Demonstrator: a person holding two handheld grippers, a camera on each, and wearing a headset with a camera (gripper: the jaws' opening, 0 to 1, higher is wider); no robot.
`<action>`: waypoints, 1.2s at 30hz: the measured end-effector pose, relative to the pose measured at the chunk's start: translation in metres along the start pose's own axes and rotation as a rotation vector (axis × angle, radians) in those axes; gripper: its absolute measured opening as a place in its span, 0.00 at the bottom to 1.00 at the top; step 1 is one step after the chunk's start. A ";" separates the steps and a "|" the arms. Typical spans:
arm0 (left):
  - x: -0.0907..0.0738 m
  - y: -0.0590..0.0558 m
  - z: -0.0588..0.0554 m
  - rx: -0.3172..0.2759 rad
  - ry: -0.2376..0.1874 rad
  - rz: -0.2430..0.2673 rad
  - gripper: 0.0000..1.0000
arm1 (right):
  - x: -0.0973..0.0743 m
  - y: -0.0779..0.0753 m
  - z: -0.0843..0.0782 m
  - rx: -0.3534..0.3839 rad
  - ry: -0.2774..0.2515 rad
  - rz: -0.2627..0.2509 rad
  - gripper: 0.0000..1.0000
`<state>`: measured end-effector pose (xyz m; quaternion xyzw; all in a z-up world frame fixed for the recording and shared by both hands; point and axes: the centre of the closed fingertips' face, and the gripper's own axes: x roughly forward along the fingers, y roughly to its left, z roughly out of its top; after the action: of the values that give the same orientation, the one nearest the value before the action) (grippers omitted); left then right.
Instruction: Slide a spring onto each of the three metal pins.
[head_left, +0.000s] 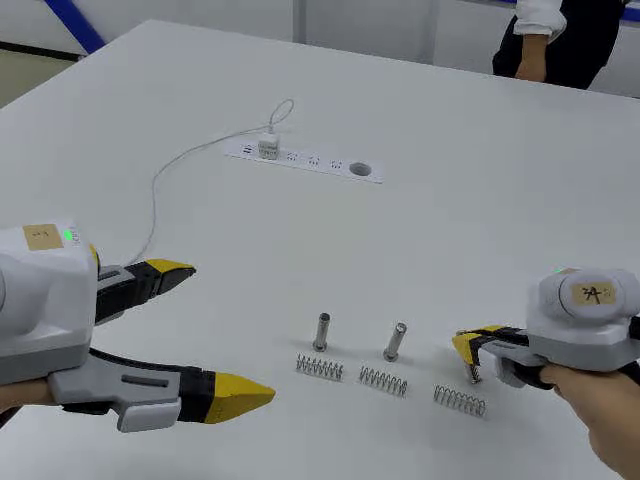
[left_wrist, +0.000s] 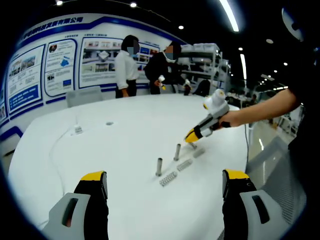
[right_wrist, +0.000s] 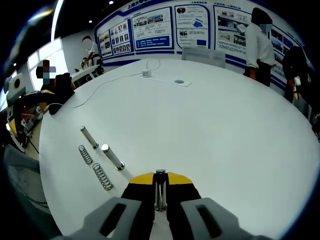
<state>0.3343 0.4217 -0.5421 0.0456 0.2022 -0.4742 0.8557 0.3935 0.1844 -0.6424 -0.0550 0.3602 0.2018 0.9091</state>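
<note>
Your right claw (head_left: 468, 345) grips a pin (right_wrist: 160, 192), a spring (head_left: 459, 400) just beside it; your left claw (head_left: 230, 330) gapes apart.

Left tool (left_wrist: 165, 176), jaws wide apart, before upright pins (left_wrist: 159, 166) and springs (left_wrist: 184, 165)

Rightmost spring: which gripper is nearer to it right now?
Right. The right gripper, shut on a metal pin, sits just behind the rightmost spring; the left gripper hangs open well to its left.
</note>
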 end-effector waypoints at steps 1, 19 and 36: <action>0.000 -0.001 0.000 0.001 0.000 -0.002 0.98 | -0.001 0.000 0.001 -0.003 -0.005 0.000 0.07; -0.001 -0.001 0.001 0.004 0.002 0.000 0.98 | -0.006 -0.002 0.008 -0.010 -0.072 -0.013 0.07; -0.001 -0.002 0.003 0.009 0.005 -0.005 0.98 | -0.016 0.009 0.006 -0.058 -0.173 0.028 0.07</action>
<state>0.3328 0.4210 -0.5390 0.0502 0.2024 -0.4772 0.8537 0.3831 0.1886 -0.6269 -0.0587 0.2751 0.2290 0.9319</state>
